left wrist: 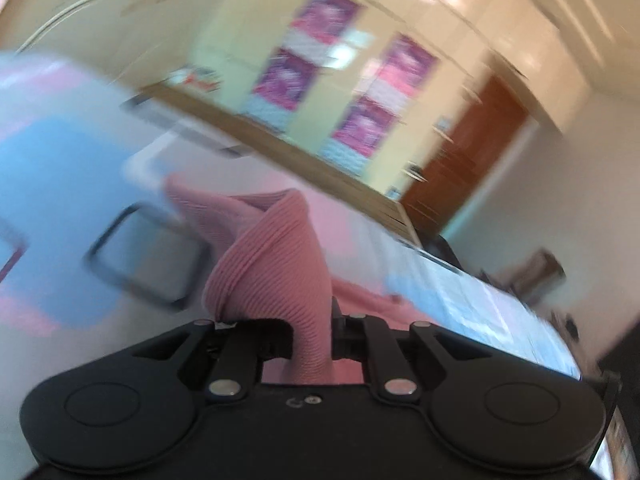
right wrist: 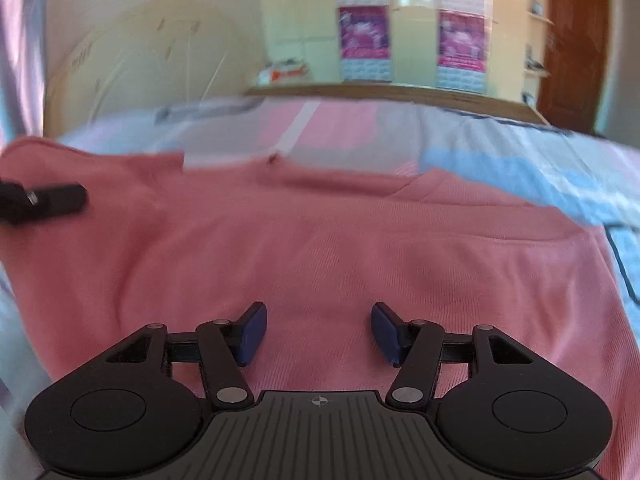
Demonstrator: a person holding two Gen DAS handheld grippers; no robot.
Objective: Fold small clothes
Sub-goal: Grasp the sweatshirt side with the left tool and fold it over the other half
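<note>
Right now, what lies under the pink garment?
The pink garment lies spread on a bedsheet with pink, blue and white patches, which shows around its edges. The sheet directly beneath the garment is covered, so anything lying there cannot be seen.

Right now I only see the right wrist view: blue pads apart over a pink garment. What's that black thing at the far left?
Observer: That's the left gripper. Its own camera shows it shut on a bunched fold of the pink garment.
Operator: Is that fold lying flat?
Observer: No, it stands up in a twisted peak above the bedsheet.
Operator: Does the right gripper hold anything?
Observer: No. The right gripper is open, with nothing pinched between its pads.
</note>
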